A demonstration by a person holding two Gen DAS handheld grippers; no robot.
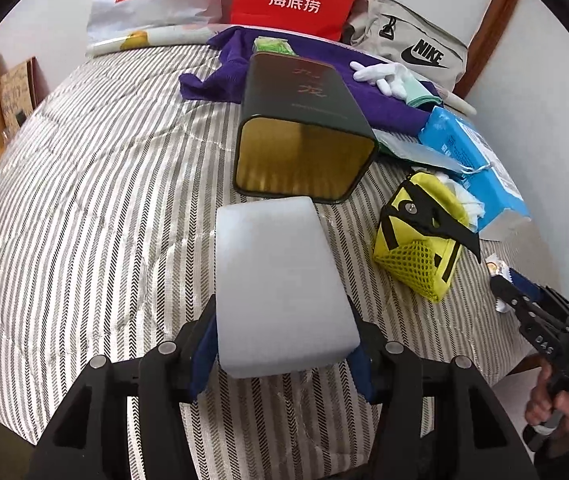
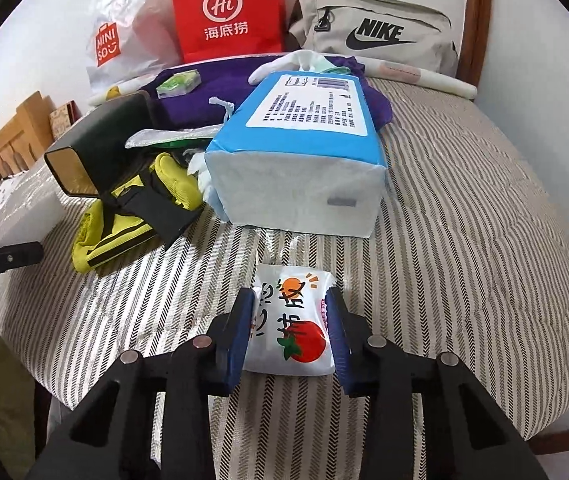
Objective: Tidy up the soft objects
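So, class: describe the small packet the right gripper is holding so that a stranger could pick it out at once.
Start at the big blue tissue pack on the striped bedspread. Just in front of it, the right gripper clamps a small white tissue packet. Unlike its neighbours, it bears an orange, a red tomato-like fruit and black Chinese characters.

Left tool [image 1: 286,344] and right tool [image 2: 289,334] each clamp something.
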